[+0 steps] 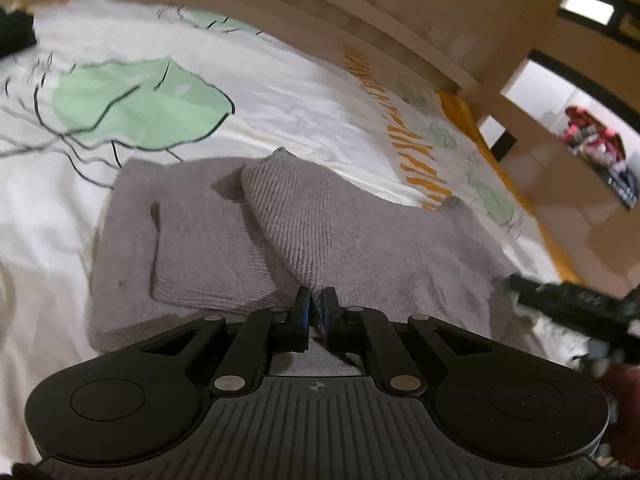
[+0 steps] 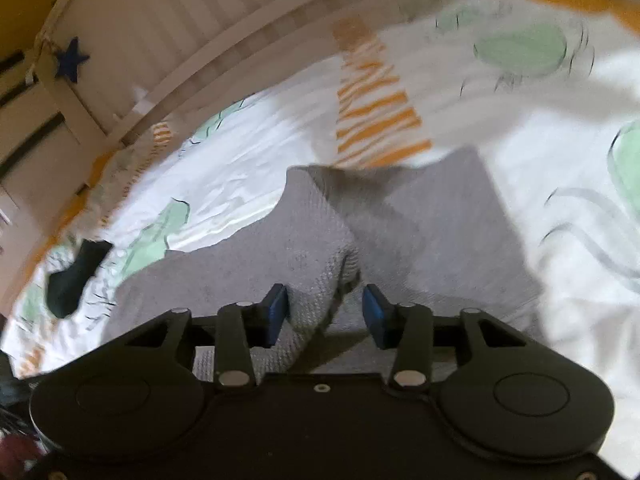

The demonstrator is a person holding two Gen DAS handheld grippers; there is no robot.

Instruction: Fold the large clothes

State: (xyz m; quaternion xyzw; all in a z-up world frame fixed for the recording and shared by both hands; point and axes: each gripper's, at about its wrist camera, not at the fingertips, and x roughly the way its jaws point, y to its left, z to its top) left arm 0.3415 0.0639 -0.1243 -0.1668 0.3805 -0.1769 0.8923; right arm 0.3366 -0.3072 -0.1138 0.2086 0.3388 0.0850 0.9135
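Left gripper (image 1: 316, 304): tilted down over the near edge of the garment; jaws drawn together, pinching a thin fold of grey knit between the blue pads (image 1: 306, 308).
Right gripper (image 2: 325, 312): tilted down likewise, seen from its own camera above the garment's near edge; jaws standing apart, a raised ridge of the knit between them, brushing the left pad (image 2: 278, 310), clear of the right one; not clamped.
Grey knit sweater (image 1: 320, 232): spread on the bed, partly folded; ribbed flap raised toward the middle, a flat folded panel at its left, far edge toward the headboard side of the bed.
Same sweater, right wrist view (image 2: 440, 232): a lifted fold running from the gap between the jaws toward the far edge.
Bedsheet (image 1: 280, 112): white, green leaf shapes with black outlines, orange striped band along the far edge.
Bed frame (image 1: 360, 16): pale wood, beyond the sheet's far edge.
Dark garment (image 2: 76, 276): on the sheet near the left edge, well apart from the sweater.
Blue star (image 2: 72, 60): on the pale slatted frame, upper left.
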